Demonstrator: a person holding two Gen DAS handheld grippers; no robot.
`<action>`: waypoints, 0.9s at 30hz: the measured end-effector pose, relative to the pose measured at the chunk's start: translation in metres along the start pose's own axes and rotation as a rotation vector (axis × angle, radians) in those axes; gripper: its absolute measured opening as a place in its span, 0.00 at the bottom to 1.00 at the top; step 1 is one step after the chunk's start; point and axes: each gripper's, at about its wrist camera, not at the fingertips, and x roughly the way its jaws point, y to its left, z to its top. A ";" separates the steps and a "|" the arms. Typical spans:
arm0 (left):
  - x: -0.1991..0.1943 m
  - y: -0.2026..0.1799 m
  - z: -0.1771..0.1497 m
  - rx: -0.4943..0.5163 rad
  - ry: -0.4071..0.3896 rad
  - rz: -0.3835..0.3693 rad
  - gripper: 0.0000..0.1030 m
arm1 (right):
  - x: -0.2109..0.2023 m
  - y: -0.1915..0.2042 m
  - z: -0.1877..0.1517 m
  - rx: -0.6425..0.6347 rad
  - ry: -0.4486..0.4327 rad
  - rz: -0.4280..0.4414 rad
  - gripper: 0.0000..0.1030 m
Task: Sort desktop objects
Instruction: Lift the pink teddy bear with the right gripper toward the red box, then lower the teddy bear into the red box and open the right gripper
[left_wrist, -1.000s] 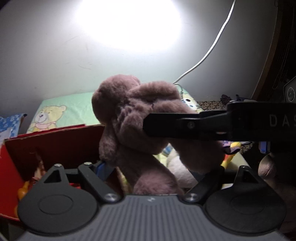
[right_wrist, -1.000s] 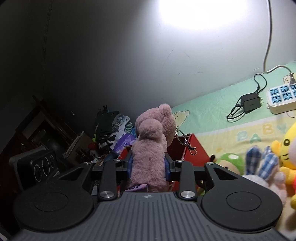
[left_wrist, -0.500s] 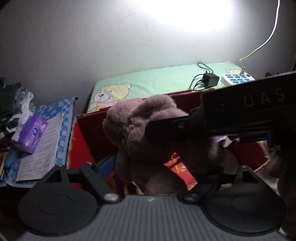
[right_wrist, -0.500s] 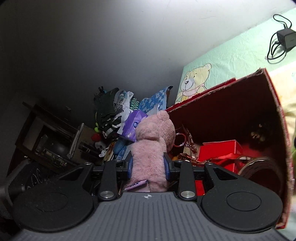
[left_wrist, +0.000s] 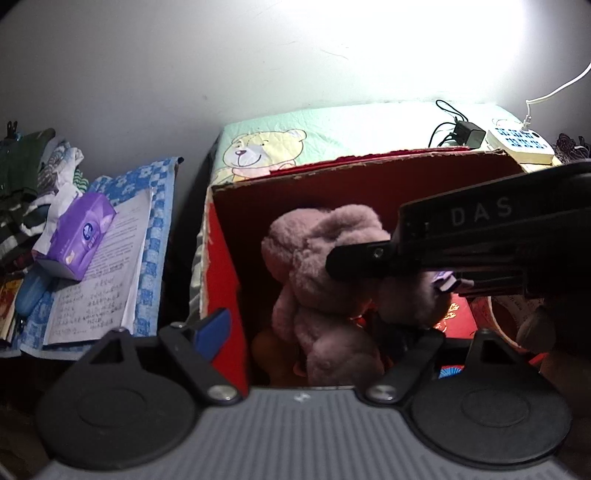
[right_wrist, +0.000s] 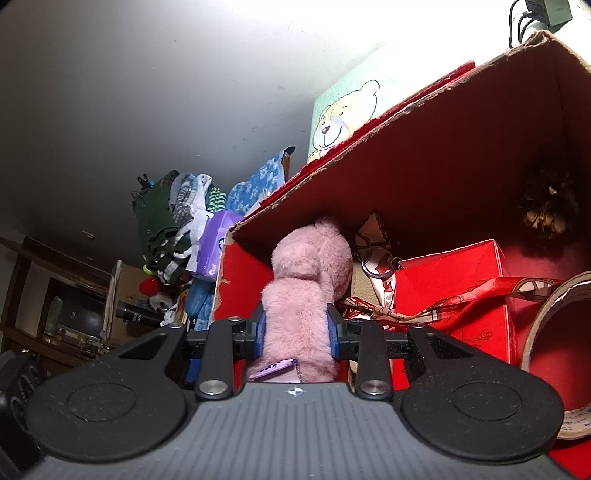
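White letters "DAS" are showing on the black body of the right claw (right_wrist: 295, 341), which is reaching across the left wrist view. That claw is pinching the fluffy mauve-pink plush bear (right_wrist: 306, 291) between its blue pads, a small purple tag — print unreadable — hanging at the toy's base. The bear is hanging inside the red-lined open cardboard box (left_wrist: 221, 266), near its left wall. The left claw (left_wrist: 314, 332) is standing wide open, gripping nothing. Handwriting on the open lined notebook (left_wrist: 99, 273) is too small to read; the box floor is lying partly in shadow.
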 end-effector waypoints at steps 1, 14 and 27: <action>-0.002 -0.003 -0.001 0.010 0.000 0.003 0.80 | 0.001 0.000 0.000 -0.003 0.001 -0.006 0.32; -0.022 -0.003 -0.022 0.076 -0.004 -0.054 0.84 | 0.032 0.012 -0.003 -0.013 0.135 -0.056 0.36; -0.048 0.016 -0.018 -0.031 -0.134 -0.178 0.88 | 0.006 0.021 -0.003 -0.082 0.145 -0.083 0.50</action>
